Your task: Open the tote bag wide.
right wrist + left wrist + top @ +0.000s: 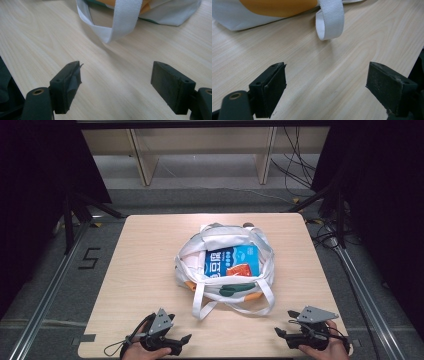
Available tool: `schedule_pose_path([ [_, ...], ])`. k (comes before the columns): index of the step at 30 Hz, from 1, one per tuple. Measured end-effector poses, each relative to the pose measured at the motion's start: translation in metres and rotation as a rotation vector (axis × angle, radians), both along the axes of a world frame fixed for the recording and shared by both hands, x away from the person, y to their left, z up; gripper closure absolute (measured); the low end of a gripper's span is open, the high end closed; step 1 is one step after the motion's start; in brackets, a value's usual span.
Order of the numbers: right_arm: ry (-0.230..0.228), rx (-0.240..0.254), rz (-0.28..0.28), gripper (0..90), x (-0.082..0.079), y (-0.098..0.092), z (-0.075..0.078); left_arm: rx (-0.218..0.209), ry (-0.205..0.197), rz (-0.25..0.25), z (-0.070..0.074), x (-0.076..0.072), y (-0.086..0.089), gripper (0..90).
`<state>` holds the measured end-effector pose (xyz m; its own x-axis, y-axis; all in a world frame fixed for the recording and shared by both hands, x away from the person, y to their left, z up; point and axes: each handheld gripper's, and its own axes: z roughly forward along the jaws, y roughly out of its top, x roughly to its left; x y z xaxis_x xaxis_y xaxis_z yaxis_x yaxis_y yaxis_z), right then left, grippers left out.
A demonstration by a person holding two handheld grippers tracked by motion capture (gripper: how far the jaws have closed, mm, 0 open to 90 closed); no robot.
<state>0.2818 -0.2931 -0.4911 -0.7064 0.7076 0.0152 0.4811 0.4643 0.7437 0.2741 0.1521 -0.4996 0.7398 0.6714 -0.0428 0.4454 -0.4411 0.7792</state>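
1. I have the left gripper (184,339) parked at the near edge of the tabletop (145,250), low and pointing inward. In the left gripper view its jaws stand wide apart with nothing but bare wood between them.
2. The right gripper (280,332) mirrors it at the near right corner, jaws also spread wide and holding nothing. I judge both are resting there so the middle stays free before I reach in.
3. The white tote bag (225,265) lies in the middle of the tabletop, mouth open toward the camera, well apart from both grippers. A blue box (233,261) sits inside it, flat and face up, which is why the mouth gapes.
4. The bag's handle straps (235,307) loop out toward my side and lie slack on the wood. One loop end shows in the left gripper view (329,23) and one in the right gripper view (117,22), each ahead of the open jaws and not touching them. I take the straps as the nearest thing to grab.
5. Room for moving: bare wood lies on both sides of the bag and behind it, and between the grippers and the straps. The tight spot is the near edge, where both grippers sit close to the rim, the right one nearly at the corner.
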Motion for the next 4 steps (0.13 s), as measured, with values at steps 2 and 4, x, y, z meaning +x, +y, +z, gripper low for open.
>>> schedule_pose_path([
  [2,0.010,0.001,-0.001,24.9,-0.0001,0.0001,-0.0001,0.020,-0.005,-0.007,0.0005,0.0008,0.0015,15.1],
  [4,-0.002,-0.001,-0.004,24.9,0.0006,-0.0004,-0.0003,0.005,0.000,0.001,-0.0001,0.0006,0.0008,15.1],
])
